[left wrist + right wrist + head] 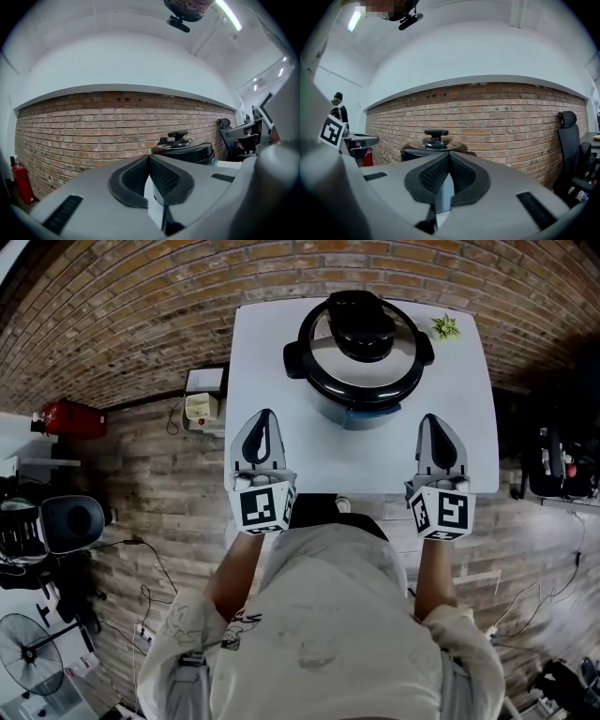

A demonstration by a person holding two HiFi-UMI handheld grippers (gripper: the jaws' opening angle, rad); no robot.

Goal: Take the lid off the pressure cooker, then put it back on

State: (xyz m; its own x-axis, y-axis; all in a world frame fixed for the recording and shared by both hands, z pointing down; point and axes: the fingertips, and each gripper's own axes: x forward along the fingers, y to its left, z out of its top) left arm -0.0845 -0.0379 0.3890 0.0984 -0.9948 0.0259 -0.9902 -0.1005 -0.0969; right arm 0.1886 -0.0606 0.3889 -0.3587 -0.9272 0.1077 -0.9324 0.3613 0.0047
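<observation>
Holding: nothing; left hand-held gripper (pixel 265 420) and right hand-held gripper (pixel 433 423) are sitting shut.
Lid (pixel 333 357): sitting on pressure cooker (pixel 361 411), ahead between both.
Risk: approaching shut, bumping lid, sliding cooker across counter (pixel 267 343).

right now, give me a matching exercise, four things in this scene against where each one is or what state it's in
Things:
1. lid
2. small green plant
3. red extinguisher
4. left gripper

Places or states:
A. far right corner of the table
B. shut and empty, over the table's near left part
C. seated on the pressure cooker
D. on the floor, left of the table

Pairs: 1-C, 2-A, 3-D, 4-B
</observation>
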